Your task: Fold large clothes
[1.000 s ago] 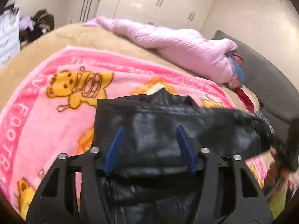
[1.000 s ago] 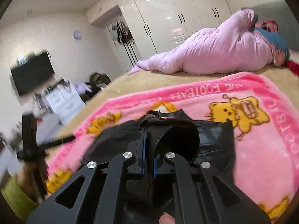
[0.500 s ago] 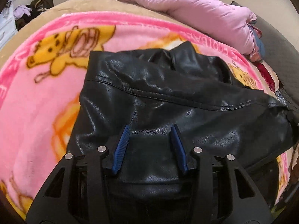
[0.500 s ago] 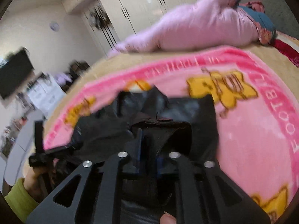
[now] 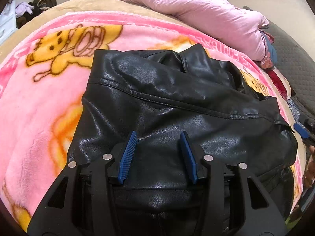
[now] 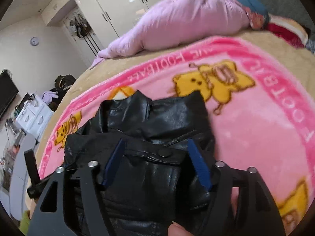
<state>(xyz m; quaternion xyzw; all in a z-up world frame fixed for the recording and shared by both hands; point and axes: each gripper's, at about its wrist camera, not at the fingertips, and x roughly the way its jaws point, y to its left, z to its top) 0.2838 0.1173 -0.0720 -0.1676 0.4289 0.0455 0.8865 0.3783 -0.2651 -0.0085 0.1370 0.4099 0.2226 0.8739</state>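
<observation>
A black leather jacket (image 5: 177, 98) lies folded on a pink cartoon blanket (image 5: 39, 102), collar at the far end. My left gripper (image 5: 158, 135) is open, its blue pads just above the jacket's near part, holding nothing. In the right wrist view the same jacket (image 6: 157, 122) lies under my right gripper (image 6: 155, 143), which is open and empty above a flap with a snap button (image 6: 163, 153). The right gripper's blue pad also shows at the right edge of the left wrist view (image 5: 300, 130).
A lilac duvet (image 5: 206, 15) is bundled at the far side of the bed, with colored clothes (image 6: 256, 9) beside it. White wardrobes (image 6: 118, 5) stand behind. A white drawer unit (image 6: 33, 116) and clutter stand left of the bed.
My right gripper has opened and let go of the jacket fold it held. My left gripper has tilted down closer over the jacket. The jacket now lies flat.
</observation>
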